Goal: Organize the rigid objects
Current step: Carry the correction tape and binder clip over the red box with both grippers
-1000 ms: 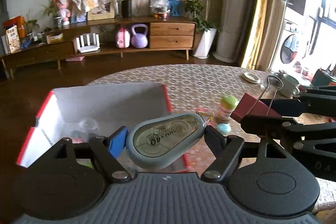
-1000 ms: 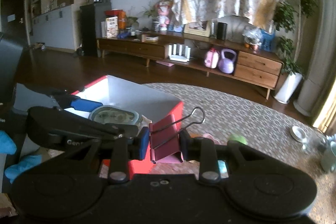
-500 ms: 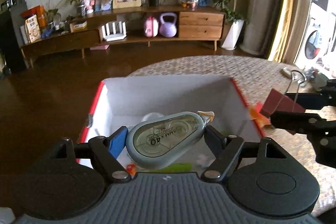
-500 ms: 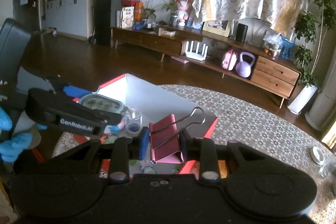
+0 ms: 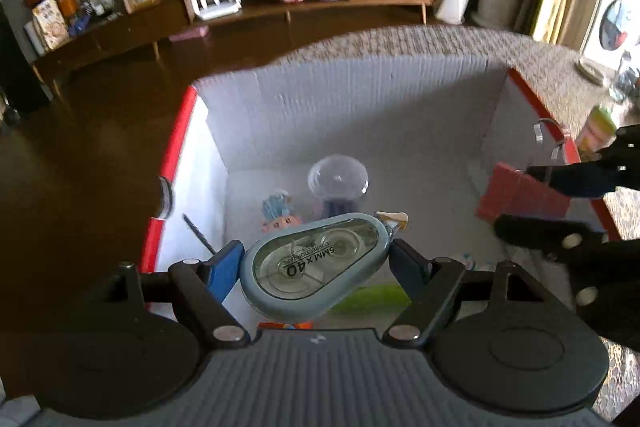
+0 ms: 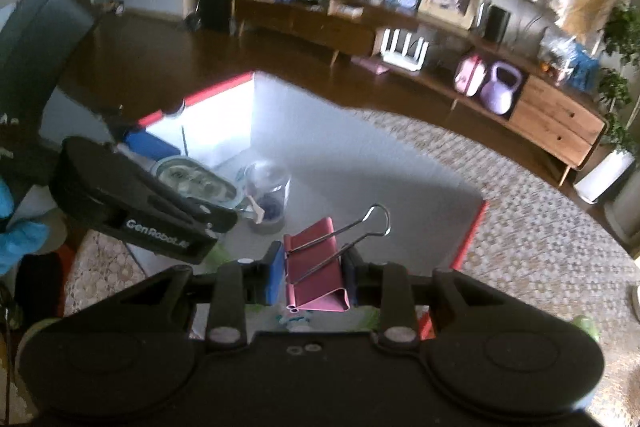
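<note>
2 items hang above the red-edged white box (image 5: 360,115), unreleased: left gripper (image 5: 316,261) fingers pinch a grey-blue correction tape dispenser (image 5: 314,267), right gripper (image 6: 310,275) fingers a pink binder clip (image 6: 316,267).

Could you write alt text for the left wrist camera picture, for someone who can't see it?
The left gripper holds a grey-blue correction tape dispenser above an open white box with red edges, where a clear dome capsule and a small toy lie. At right, the right gripper holds a red binder clip over the same box.
</note>
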### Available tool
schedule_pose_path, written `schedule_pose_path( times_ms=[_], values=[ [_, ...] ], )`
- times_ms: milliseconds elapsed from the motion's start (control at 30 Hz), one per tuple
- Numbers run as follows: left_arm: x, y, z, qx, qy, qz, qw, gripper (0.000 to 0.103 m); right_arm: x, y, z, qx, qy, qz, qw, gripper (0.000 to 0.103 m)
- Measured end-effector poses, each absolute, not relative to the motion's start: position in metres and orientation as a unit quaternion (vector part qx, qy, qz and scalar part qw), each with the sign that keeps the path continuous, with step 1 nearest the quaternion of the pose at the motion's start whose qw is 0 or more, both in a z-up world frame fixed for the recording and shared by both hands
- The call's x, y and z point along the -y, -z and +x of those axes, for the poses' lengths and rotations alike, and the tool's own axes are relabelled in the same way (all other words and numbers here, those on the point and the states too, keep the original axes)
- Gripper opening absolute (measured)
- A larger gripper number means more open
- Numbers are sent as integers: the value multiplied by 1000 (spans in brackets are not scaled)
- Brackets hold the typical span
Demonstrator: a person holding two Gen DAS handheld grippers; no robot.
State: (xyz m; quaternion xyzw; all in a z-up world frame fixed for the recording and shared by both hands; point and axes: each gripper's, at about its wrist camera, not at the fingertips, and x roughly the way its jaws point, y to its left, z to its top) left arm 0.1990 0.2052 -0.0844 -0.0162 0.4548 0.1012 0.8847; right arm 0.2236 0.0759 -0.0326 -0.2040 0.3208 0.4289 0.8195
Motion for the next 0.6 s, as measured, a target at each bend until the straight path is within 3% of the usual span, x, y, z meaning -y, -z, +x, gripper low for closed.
schedule_pose_path(
  times_ms=[600],
  values=[
    [-212, 110, 231, -549, -100, -21, 829, 79, -92, 60, 254, -405, -424, -184, 789, 30]
  ],
)
